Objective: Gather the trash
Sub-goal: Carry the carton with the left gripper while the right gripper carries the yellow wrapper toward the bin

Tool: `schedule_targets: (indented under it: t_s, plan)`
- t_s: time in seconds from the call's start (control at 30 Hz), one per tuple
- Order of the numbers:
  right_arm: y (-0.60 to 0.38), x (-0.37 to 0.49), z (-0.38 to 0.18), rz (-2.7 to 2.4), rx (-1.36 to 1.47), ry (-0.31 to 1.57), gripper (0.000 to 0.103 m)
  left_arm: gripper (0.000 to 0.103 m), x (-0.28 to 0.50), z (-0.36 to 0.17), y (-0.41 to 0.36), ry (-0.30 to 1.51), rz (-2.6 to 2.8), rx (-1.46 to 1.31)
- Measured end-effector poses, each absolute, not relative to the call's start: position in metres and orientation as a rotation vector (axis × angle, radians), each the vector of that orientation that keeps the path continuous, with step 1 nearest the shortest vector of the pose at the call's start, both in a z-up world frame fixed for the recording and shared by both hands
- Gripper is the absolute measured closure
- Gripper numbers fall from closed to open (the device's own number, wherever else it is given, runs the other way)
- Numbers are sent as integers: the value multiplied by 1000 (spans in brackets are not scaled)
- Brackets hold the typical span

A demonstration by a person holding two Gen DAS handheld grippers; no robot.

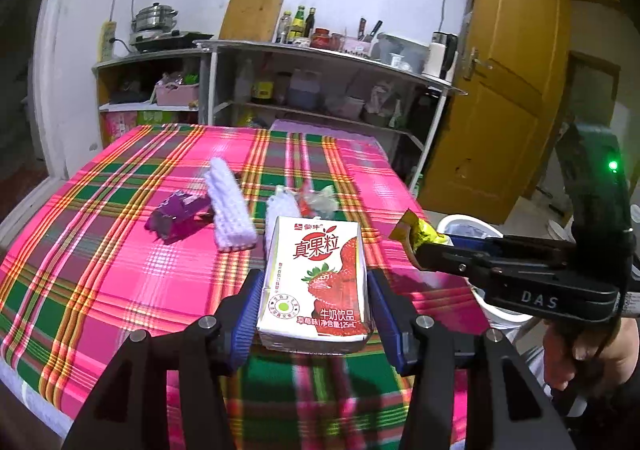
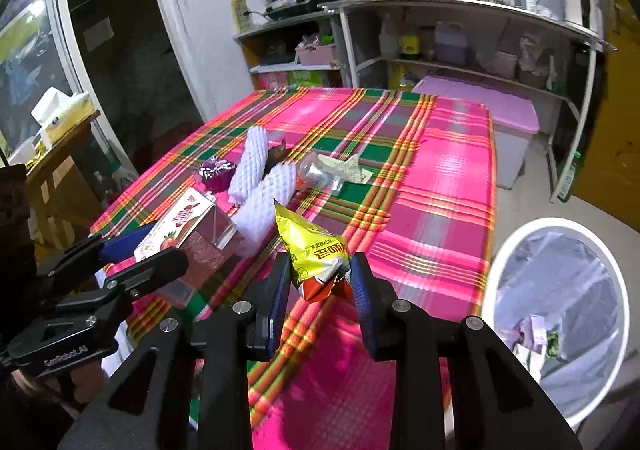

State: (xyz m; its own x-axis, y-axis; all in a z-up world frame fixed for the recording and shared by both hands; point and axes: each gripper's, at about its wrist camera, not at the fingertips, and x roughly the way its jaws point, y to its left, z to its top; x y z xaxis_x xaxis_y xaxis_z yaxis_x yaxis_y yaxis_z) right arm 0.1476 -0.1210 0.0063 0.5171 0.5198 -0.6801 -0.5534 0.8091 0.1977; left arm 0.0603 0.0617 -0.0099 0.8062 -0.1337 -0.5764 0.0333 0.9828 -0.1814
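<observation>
Left gripper (image 1: 314, 314) pinches milk carton (image 1: 316, 278) above tablecloth (image 1: 100, 270) | right gripper (image 2: 320, 286) pinches snack wrapper (image 2: 316, 254); I hold both ready for bin (image 2: 500, 250) at 4 o'clock.

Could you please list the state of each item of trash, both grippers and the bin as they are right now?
left gripper: shut on the milk carton.
right gripper: shut on the yellow snack wrapper.
white bin: open, lined, some trash inside.
foam nets: lying on the tablecloth.
purple wrapper: crumpled, on the cloth.
clear plastic bottle: lying on its side.
</observation>
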Motion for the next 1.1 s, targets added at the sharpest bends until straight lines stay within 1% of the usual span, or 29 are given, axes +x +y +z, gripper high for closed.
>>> schedule_targets:
  t_s: [0.47, 1.1]
  plan:
    - [-169, 121, 26, 586, 2, 737, 71, 50, 52, 11, 19, 603, -155, -125]
    - [-249, 120, 20, 431, 83, 727, 71, 50, 83, 15, -48, 626, -272, -73]
